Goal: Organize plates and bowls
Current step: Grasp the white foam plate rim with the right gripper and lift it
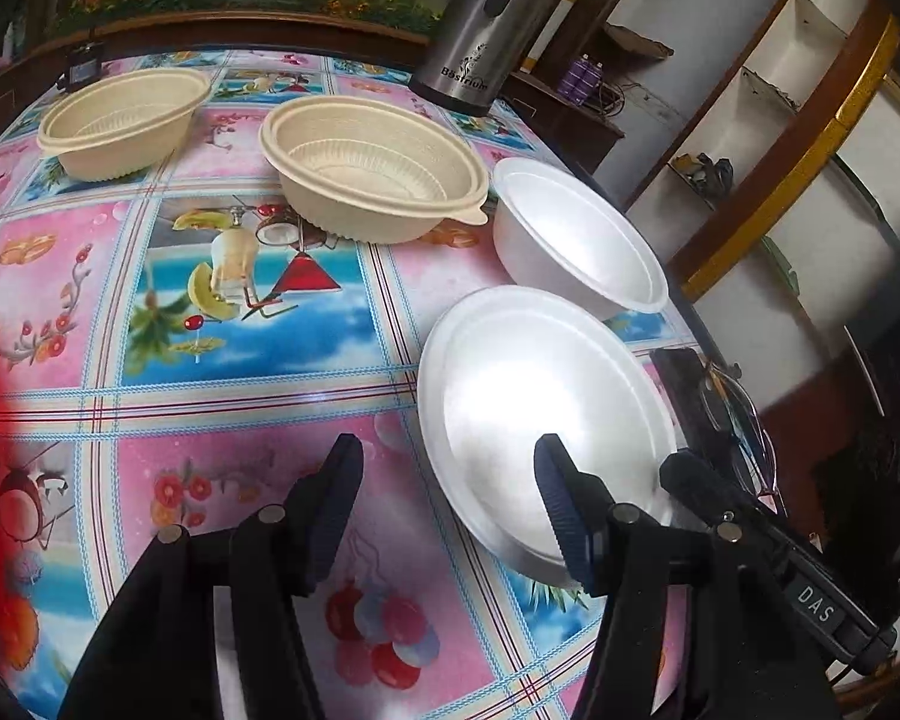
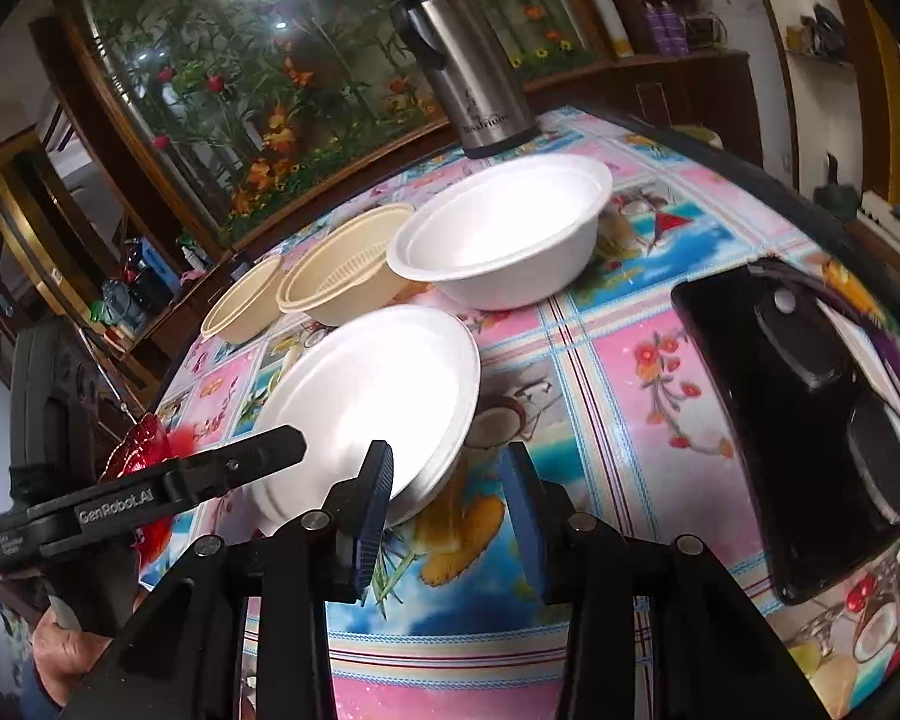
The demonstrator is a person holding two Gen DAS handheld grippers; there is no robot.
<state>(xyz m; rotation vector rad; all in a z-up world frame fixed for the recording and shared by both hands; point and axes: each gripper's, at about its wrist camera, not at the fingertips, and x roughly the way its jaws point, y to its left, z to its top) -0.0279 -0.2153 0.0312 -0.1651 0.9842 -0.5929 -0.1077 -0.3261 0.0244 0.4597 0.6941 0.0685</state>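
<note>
A white foam plate [image 1: 546, 414] [image 2: 366, 396] lies near the table's edge. My left gripper [image 1: 450, 498] is open and straddles the plate's near rim: one finger hangs over the plate, the other over the tablecloth. My right gripper [image 2: 450, 480] is open too, with the plate's opposite rim in its gap and no pad pressing on it. Each gripper shows in the other's view, the right gripper [image 1: 678, 474] and the left gripper [image 2: 240, 462]. Behind the plate stand a white foam bowl [image 1: 576, 234] [image 2: 504, 234] and two beige bowls [image 1: 378, 168] [image 1: 126, 120] [image 2: 342, 267] [image 2: 240, 306].
A steel thermos [image 1: 486, 30] [image 2: 468, 66] stands at the table's far edge. A black case [image 2: 798, 408] with glasses [image 1: 738, 414] lies right of the plate. A red shiny object [image 2: 138, 456] sits at the left edge. A hand [image 2: 54, 648] holds the left gripper.
</note>
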